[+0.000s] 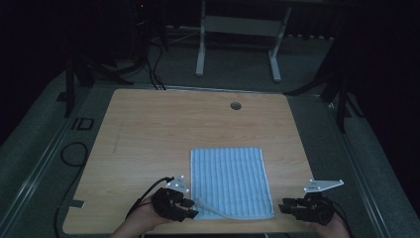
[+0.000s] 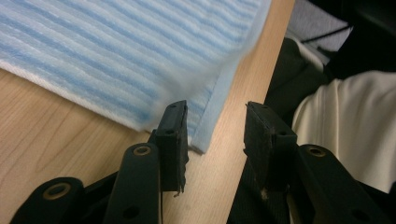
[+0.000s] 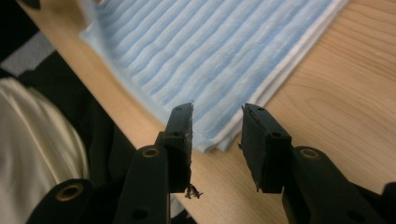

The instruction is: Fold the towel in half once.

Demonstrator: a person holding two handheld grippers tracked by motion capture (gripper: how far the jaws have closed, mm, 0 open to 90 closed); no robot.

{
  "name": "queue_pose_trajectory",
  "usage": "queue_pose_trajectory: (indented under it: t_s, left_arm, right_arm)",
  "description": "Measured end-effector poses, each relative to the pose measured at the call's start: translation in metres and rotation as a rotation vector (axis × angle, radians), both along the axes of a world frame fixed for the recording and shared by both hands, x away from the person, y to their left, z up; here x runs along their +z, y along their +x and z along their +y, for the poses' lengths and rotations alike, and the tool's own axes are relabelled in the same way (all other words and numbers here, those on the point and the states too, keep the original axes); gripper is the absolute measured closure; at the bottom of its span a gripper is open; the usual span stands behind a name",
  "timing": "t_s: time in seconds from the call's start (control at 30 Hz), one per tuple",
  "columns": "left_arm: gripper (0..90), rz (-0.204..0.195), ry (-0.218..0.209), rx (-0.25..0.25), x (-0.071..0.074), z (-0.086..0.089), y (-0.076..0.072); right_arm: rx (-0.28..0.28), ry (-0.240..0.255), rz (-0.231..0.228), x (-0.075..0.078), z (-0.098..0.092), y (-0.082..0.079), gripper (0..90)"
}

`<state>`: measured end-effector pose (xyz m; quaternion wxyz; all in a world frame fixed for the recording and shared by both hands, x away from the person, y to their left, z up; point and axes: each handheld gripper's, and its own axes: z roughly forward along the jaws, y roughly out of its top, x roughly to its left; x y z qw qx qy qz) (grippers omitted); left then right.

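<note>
The blue-and-white striped cloth lies folded and mostly flat on the near half of the wooden table, its near edge close to the table's front rim and its near left corner lifted into a loose flap. In the left gripper view that corner of the cloth sits just ahead of the left gripper, whose jaws stand partly spread; the cloth's edge reaches into the gap beside the left jaw, but neither pad presses on it. In the high view the left gripper lies low at the cloth's near left corner, held in the person's hand. The right gripper sits at the near right corner, just off the cloth's edge — its jaws point toward it. In the right gripper view the stacked layers of the cloth end in a corner between the partly spread jaws of the right gripper, with the pads clear of the fabric on both sides. A round cable hole marks the table's far side — well apart from the cloth.
</note>
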<state>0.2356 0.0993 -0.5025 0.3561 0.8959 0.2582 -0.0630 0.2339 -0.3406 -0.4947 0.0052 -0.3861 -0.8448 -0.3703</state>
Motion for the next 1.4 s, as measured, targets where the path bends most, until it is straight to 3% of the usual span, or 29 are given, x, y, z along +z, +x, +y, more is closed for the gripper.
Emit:
queue_pose_trajectory:
  t_s: [0.1, 0.23, 0.6, 0.67, 0.83, 0.93, 1.0, 1.3, 1.4]
  left_arm:
    - [55.6, 0.000, 0.003, 0.007, 0.000, -0.001, 0.004]
    - [52.4, -0.005, 0.049, 0.022, -0.006, -0.005, 0.013]
    - [42.6, -0.013, 0.118, 0.112, -0.012, -0.003, 0.047]
    - [39.3, -0.019, 0.132, 0.142, -0.010, -0.001, 0.054]
    - [38.9, -0.021, 0.149, 0.189, -0.008, 0.008, 0.073]
    - [38.9, -0.039, 0.168, 0.208, -0.006, 0.014, 0.085]
    - [38.9, -0.065, 0.203, 0.231, -0.003, 0.017, 0.094]
    - [38.9, -0.035, 0.175, 0.341, -0.005, 0.025, 0.144]
    - [37.7, -0.038, 0.167, 0.340, -0.007, 0.020, 0.156]
  right_arm:
    - [0.008, -0.036, -0.017, 0.000, 0.008, 0.005, 62.8]
    - [0.036, -0.064, -0.038, -0.002, 0.022, 0.019, 61.1]
    - [0.075, -0.125, -0.058, -0.008, 0.050, 0.073, 52.9]
    - [0.068, -0.140, -0.054, -0.009, 0.052, 0.088, 52.0]
    - [0.057, -0.176, -0.058, -0.009, 0.055, 0.105, 51.2]
    - [0.041, -0.193, -0.055, -0.007, 0.057, 0.116, 50.5]
    - [0.031, -0.211, -0.056, -0.005, 0.058, 0.124, 49.6]
    - [-0.011, -0.252, -0.049, 0.008, 0.060, 0.168, 46.5]
    - [-0.029, -0.239, -0.031, 0.010, 0.060, 0.181, 44.2]
